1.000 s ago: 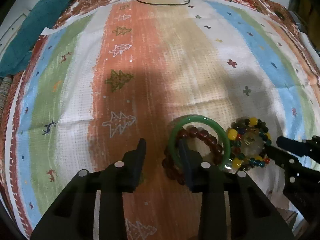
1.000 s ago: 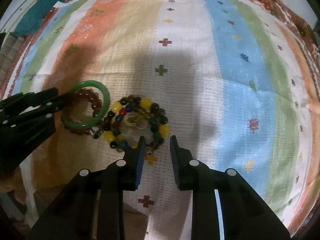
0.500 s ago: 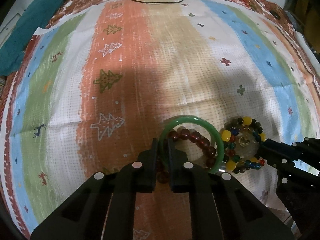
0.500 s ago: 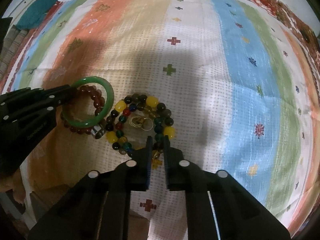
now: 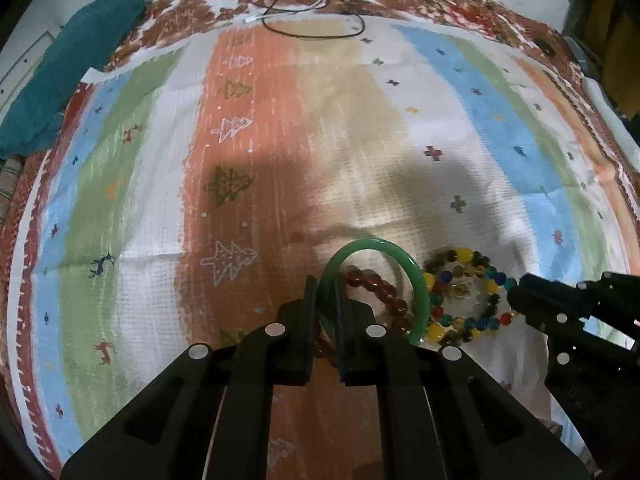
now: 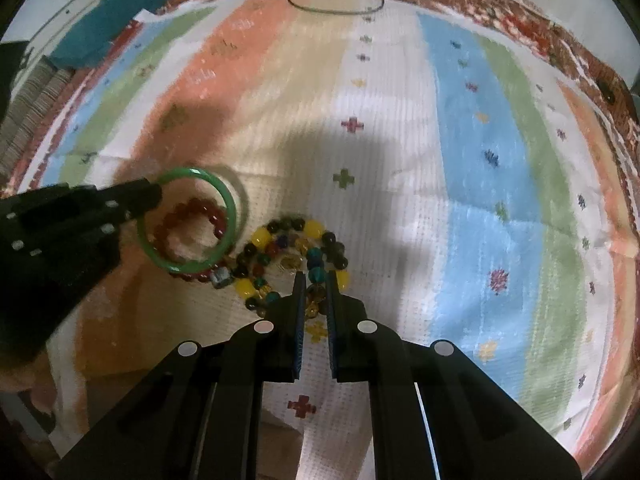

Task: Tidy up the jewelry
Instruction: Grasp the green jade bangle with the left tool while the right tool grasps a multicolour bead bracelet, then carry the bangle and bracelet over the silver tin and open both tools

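Observation:
A green bangle (image 5: 416,276) (image 6: 228,208) is tilted up off the striped cloth. My left gripper (image 5: 326,284) is shut on its near-left rim; it also shows in the right wrist view (image 6: 148,198). A dark red bead bracelet (image 5: 380,284) (image 6: 188,216) lies under and inside the bangle. A multicoloured bead bracelet (image 5: 464,256) (image 6: 280,248) lies to the right of it. My right gripper (image 6: 316,280) is shut on the near beads of that bracelet; it also shows in the left wrist view (image 5: 516,292).
The striped patterned cloth (image 5: 360,152) (image 6: 480,160) covers the surface. A black cable (image 5: 312,12) (image 6: 336,4) lies at its far edge. A teal cloth (image 5: 72,64) (image 6: 120,8) lies at the far left.
Both grippers went from open to shut: the left closed on the green bangle's rim and lifted it to a tilt, the right closed on the multicoloured bracelet's beads.

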Demonstrator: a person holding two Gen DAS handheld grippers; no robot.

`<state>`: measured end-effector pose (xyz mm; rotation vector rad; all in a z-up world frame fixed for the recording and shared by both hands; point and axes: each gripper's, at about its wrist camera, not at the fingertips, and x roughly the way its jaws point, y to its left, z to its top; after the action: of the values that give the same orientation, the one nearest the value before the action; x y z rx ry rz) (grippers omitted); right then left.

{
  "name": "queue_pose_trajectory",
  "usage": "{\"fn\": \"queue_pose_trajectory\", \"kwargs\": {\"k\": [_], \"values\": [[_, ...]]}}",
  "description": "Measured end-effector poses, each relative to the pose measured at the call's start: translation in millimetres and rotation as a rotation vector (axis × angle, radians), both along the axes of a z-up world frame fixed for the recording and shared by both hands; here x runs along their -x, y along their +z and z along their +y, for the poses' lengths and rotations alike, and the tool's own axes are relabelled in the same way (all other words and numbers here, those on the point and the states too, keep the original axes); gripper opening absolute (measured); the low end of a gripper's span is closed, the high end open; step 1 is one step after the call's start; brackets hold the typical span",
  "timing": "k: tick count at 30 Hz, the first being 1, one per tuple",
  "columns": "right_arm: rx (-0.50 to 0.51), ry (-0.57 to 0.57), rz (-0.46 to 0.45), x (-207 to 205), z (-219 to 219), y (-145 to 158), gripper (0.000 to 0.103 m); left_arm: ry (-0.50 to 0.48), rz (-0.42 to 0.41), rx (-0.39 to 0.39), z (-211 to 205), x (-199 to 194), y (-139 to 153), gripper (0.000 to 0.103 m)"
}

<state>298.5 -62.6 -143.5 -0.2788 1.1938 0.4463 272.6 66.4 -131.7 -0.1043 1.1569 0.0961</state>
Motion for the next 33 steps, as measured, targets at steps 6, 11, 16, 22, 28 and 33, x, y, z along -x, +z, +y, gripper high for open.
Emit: {"fn": "queue_pose_trajectory", "kwargs": {"k": [6, 11, 16, 22, 28, 33], "values": [[-0.003, 0.016, -0.030, 4, 3, 11, 0.011, -0.009, -0.009, -0.036, -7, 6, 7, 0.007], [-0.020, 0.022, -0.050, 6, 4, 18, 0.011, -0.012, -0.028, -0.050, -13, 11, 16, 0.007], [-0.038, 0.018, -0.066, 9, 2, 25, 0.011, -0.014, -0.055, -0.044, -15, 17, 27, 0.007], [-0.053, 0.015, -0.084, 16, 1, 34, 0.011, -0.002, -0.068, -0.038, -13, 25, 35, 0.008], [-0.079, 0.011, -0.112, 26, -2, 47, 0.011, 0.003, -0.104, -0.034, -12, 38, 51, 0.008], [-0.064, 0.025, -0.136, 36, 0, 53, 0.011, -0.004, -0.114, -0.044, -16, 46, 59, 0.008]]}}
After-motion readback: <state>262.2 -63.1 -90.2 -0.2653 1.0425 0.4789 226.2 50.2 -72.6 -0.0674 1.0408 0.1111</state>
